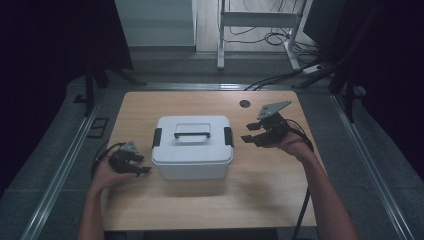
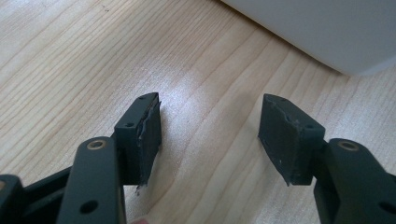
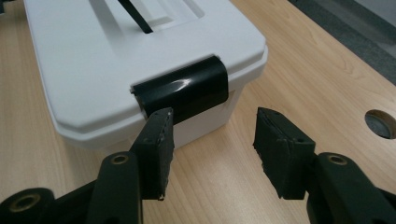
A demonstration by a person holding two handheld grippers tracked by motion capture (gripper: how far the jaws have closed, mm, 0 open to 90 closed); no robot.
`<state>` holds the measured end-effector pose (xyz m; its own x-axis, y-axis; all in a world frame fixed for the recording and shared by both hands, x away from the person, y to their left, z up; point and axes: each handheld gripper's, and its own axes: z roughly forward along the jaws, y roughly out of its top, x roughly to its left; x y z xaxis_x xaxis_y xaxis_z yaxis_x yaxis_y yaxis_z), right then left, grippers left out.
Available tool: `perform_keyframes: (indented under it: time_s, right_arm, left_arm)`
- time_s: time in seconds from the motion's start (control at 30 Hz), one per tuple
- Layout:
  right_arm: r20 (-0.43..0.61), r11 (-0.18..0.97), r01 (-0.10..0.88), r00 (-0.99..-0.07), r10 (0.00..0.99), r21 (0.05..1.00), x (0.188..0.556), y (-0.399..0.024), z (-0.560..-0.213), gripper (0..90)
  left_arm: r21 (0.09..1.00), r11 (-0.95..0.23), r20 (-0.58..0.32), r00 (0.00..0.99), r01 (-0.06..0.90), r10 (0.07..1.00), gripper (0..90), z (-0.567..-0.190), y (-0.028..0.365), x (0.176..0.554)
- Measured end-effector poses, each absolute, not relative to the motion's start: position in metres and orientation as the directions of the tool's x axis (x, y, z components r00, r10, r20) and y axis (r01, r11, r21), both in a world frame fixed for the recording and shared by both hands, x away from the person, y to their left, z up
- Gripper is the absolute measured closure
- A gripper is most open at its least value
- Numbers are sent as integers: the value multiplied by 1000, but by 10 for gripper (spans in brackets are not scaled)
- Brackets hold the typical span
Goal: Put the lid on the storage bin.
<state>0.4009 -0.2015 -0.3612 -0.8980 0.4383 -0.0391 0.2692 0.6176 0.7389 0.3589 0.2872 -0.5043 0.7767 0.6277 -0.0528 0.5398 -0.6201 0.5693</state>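
Note:
A white lidded box (image 1: 192,147) with a black handle (image 1: 192,134) and a black clasp on each end sits mid-table. My left gripper (image 1: 142,165) rests low on the wood by the box's left near corner, jaws open with bare table between them; a corner of the box (image 2: 327,28) lies ahead of it. My right gripper (image 1: 251,133) hovers just right of the box, open and holding nothing. In the right gripper view the right-end clasp (image 3: 187,91) lies straight ahead of the fingertips (image 3: 159,140), a short gap away.
The wooden table (image 1: 210,197) has a round cable hole (image 1: 244,103) at the back right, also in the right gripper view as a hole (image 3: 380,123). Cables trail from both grippers toward the near edge. Grey floor and rails surround the table.

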Motion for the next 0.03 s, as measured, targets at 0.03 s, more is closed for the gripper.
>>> perform_keyframes:
  time_s: [0.03]
  right_arm:
    - [-42, 613, 267, -897, 441, 744, 401, -202, -361, 465]
  left_arm:
    - [571, -618, -54, 776, 540, 629, 389, -505, 287, 359]
